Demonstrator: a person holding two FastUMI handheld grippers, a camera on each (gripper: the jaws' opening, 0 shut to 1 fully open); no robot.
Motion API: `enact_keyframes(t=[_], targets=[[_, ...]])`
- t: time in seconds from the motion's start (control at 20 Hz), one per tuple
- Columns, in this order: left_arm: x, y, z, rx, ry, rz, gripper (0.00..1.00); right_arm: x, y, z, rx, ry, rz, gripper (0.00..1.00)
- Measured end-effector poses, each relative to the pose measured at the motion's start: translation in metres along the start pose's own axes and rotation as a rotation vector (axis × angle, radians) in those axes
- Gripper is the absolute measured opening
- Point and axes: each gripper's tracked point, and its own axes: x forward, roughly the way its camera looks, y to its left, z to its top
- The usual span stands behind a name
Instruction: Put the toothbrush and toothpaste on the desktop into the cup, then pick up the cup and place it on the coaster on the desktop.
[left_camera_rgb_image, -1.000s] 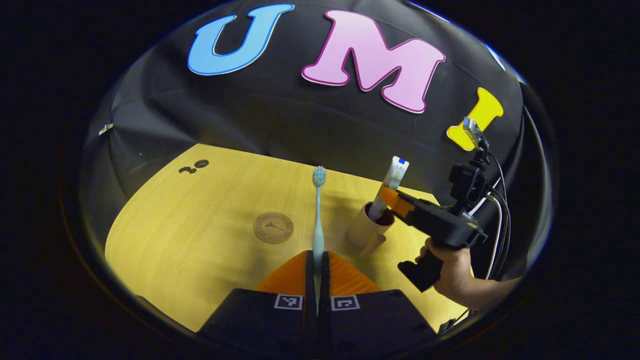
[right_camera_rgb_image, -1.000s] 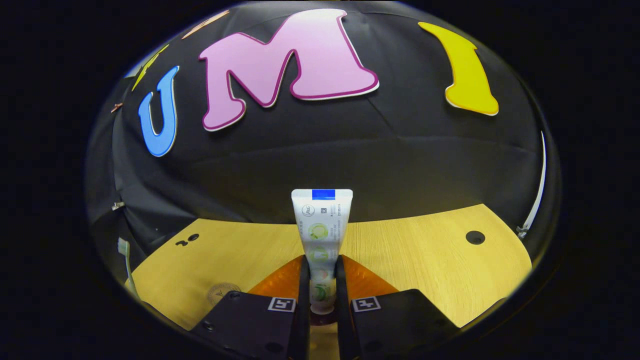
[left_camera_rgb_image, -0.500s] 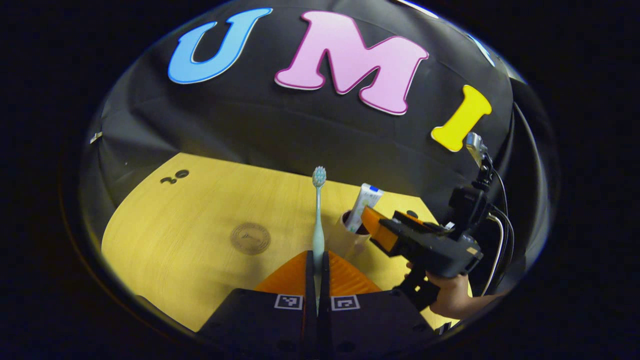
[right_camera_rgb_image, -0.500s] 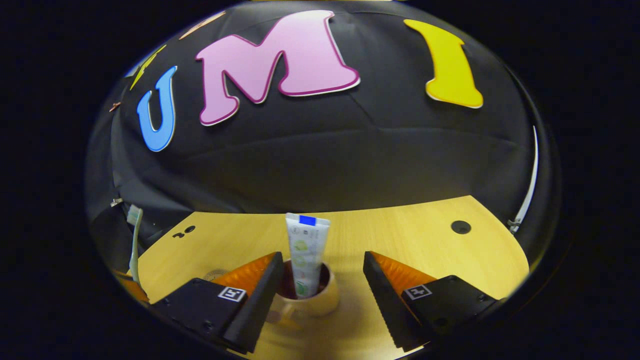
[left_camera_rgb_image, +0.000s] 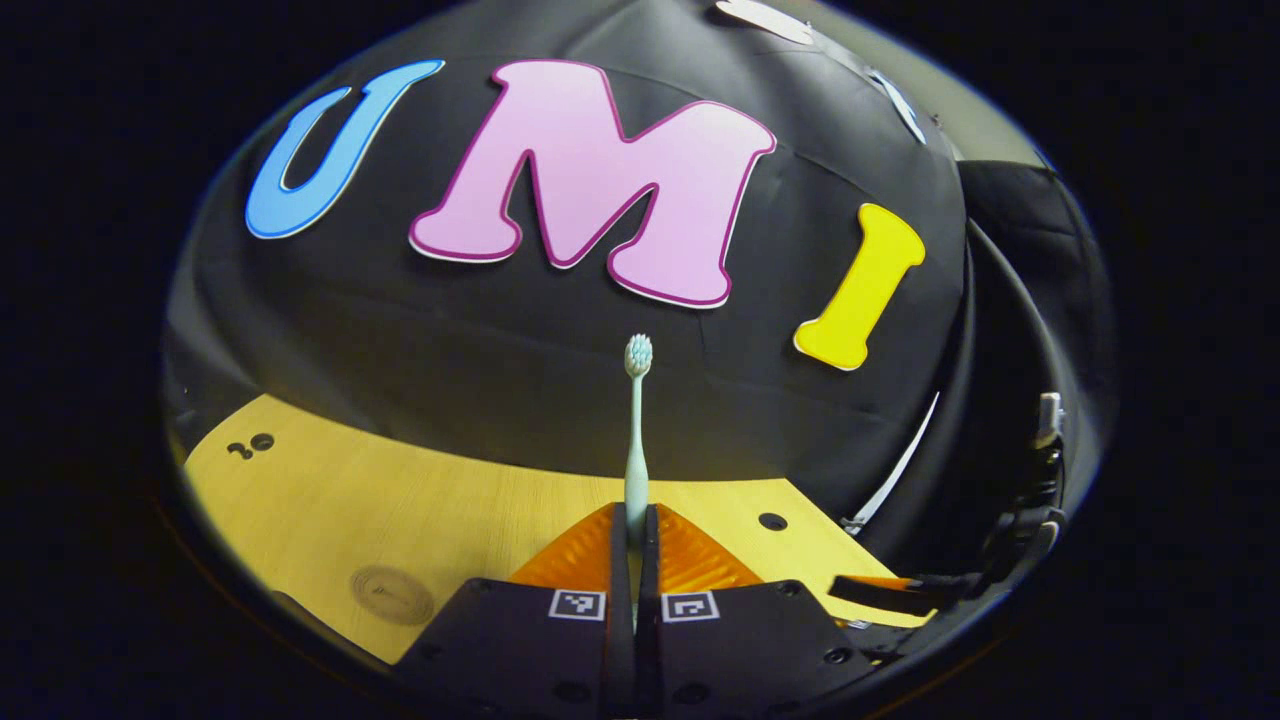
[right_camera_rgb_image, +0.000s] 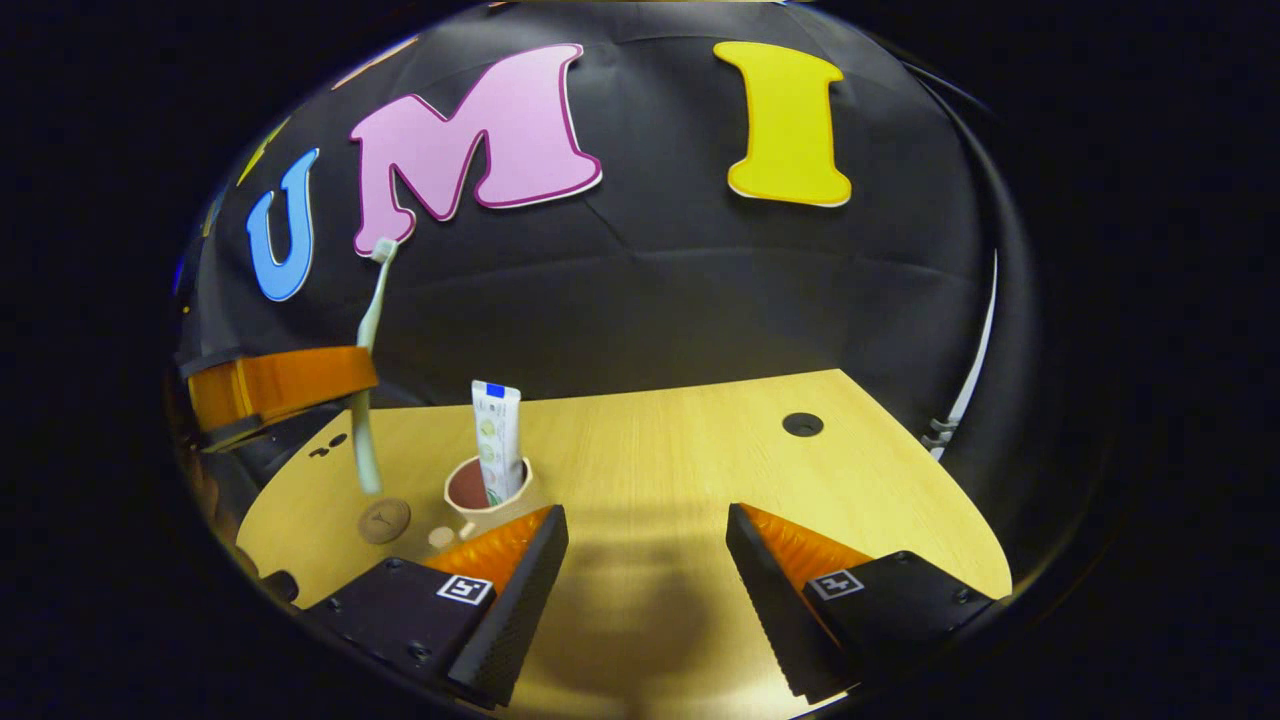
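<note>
Matt wood-grain desktop (right_camera_rgb_image: 700, 450); smooth plastic toothbrush (left_camera_rgb_image: 636, 440); glossy toothpaste (right_camera_rgb_image: 497, 440) tube.

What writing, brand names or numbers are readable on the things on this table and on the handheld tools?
Toothpaste tube: the print is too small to read.
Coaster: the emblem is too blurred to read.
Square markers: black-and-white patterns, no words.
</note>
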Motion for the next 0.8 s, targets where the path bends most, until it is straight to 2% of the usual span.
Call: enact_keyframes(t=[0.15, 0.55, 0.75, 0.8], targets=[[0.026, 0.001, -0.007, 0.018, -0.052, -0.003, 0.06, -0.007, -0.007, -0.014, 0.002, 0.04, -0.007, 0.98], [0.049, 0.0, -0.061, 0.095, -0.012, 0.012, 0.07, -0.008, 0.007, -0.032, 0.009, 0.075, 0.038, 0.98], [0.051, 0.006, -0.071, 0.129, -0.001, 0.03, 0.16, -0.008, 0.008, -0.037, 0.016, 0.092, 0.046, 0.98], [0.046, 0.009, -0.069, 0.132, -0.002, 0.04, 0.32, -0.008, 0.007, -0.038, 0.018, 0.096, 0.046, 0.98]])
